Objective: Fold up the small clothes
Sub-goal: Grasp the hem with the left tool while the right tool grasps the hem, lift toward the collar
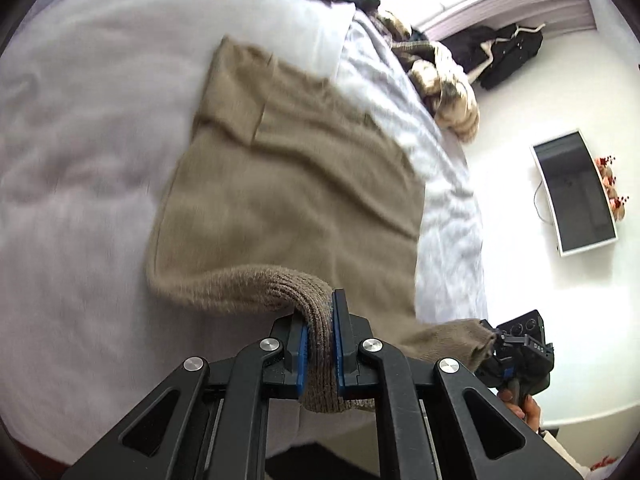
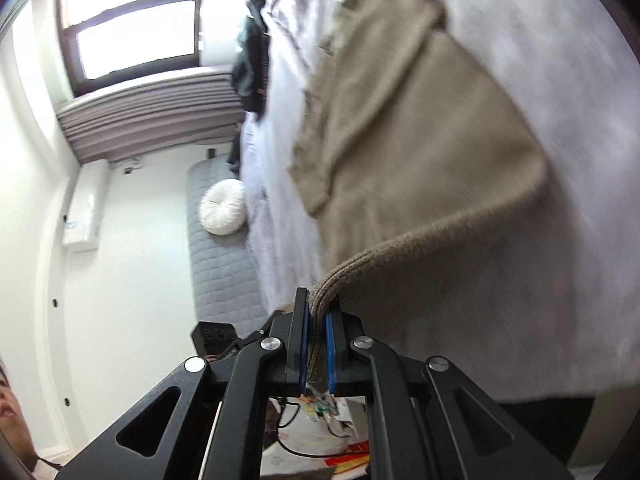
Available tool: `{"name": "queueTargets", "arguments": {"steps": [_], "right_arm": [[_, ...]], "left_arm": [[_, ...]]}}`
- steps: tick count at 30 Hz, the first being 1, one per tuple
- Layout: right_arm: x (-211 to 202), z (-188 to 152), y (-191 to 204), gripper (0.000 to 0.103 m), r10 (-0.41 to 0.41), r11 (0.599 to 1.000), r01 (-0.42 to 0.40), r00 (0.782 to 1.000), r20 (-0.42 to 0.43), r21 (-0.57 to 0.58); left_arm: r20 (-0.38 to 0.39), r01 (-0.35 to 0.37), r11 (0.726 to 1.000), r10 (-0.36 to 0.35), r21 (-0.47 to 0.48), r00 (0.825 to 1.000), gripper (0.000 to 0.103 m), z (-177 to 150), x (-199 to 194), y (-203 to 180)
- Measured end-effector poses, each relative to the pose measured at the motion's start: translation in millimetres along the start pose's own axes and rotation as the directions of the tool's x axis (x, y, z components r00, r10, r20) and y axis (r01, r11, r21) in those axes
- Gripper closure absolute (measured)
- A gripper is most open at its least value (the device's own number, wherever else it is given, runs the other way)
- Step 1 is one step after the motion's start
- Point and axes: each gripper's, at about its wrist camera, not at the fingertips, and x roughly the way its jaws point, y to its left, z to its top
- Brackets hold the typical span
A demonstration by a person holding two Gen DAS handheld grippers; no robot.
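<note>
Basically, labels: none legible.
L gripper (image 1: 320,344): fingers clamped on tan sweater (image 1: 288,184) hem.
R gripper (image 2: 317,340): fingers clamped, same hem, over bed (image 1: 72,152).

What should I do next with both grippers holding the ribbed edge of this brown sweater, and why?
Probably carry that edge forward over the body. The left gripper and right gripper are each shut on the ribbed hem of the brown sweater, whose far part lies fairly flat on the bed, so lifting the near edge across would likely halve it.
</note>
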Motion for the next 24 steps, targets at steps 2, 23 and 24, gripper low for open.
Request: {"name": "queueTargets", "arguments": {"steps": [2,23,24], "right_arm": [[3,26,15,0.095,0.035,0.999,-0.035,0.999,0.015,-0.018],[88,259,33,0.095,-0.078,0.996,0.079,0.997,0.019,-0.032],[94,265,25,0.095,-0.102,0.995,0.102,0.994,0.027,-0.008]], "left_arm": [[0.028,-0.007,1.000,0.006,0.015,1.000,0.092,22,-1,-9],[0.114,-0.186,0.981,0.178,0.057,0.977,0.092,210,97,-26],[0.096,-0.210,0.976,0.204,0.058,0.974,0.092,215,111,-19]]}}
